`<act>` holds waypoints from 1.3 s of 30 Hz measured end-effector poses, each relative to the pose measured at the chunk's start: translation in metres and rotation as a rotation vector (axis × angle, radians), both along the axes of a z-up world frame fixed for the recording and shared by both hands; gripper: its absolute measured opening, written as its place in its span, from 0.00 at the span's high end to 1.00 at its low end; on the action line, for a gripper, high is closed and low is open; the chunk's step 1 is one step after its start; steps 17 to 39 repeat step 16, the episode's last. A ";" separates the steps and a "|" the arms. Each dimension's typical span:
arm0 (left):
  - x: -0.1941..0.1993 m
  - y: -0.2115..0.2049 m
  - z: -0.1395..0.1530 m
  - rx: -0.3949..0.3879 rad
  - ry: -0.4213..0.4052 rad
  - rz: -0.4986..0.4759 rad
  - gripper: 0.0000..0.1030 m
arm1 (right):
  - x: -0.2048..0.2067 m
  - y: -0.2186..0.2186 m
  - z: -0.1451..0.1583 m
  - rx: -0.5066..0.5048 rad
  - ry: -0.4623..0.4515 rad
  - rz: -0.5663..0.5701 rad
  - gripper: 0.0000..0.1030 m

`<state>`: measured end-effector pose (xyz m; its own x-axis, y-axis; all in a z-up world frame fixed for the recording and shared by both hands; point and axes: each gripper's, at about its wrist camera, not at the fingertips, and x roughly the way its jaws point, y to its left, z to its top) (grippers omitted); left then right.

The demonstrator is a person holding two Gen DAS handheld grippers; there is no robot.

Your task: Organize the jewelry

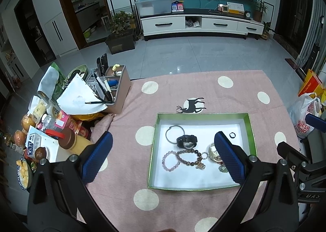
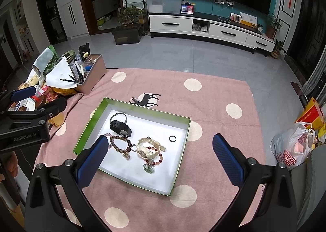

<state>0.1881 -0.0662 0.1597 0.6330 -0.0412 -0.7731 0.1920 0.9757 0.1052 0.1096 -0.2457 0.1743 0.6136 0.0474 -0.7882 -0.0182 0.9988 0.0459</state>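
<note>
A shallow green-rimmed box [image 1: 251, 130] [image 2: 184, 151] with a white floor lies on the pink dotted cloth. Inside it are a black watch [image 1: 186, 141] [image 2: 120, 127], a thin metal bangle [image 1: 173, 130] [image 2: 118, 115], a pink bead bracelet [image 1: 170, 160], a brown bead bracelet [image 1: 188, 157] [image 2: 120, 146], a cream watch [image 2: 147, 147], a red bead bracelet with a green pendant [image 2: 153, 162] and a small black ring [image 1: 232, 135] [image 2: 172, 138]. My left gripper [image 1: 163, 146] hovers open above the box. My right gripper [image 2: 160, 147] is open too, over the box's near side. Neither holds anything.
A pink desk organiser [image 1: 120, 89] [image 2: 91, 77] with pens and paper stands at the cloth's far left corner. Food jars, packets and bottles [image 1: 51, 130] crowd the left edge. A plastic shopping bag [image 2: 293, 148] sits off the right edge. Beyond are grey floor tiles and a TV cabinet [image 1: 195, 24].
</note>
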 end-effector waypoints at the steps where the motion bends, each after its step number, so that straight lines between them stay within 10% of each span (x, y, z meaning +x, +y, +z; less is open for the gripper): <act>1: 0.000 0.000 -0.001 0.000 0.002 0.000 0.02 | 0.000 0.000 0.000 0.000 0.000 0.000 0.01; 39: 0.004 0.003 -0.003 0.003 0.011 0.012 0.02 | 0.001 0.000 0.000 -0.001 -0.001 -0.001 0.01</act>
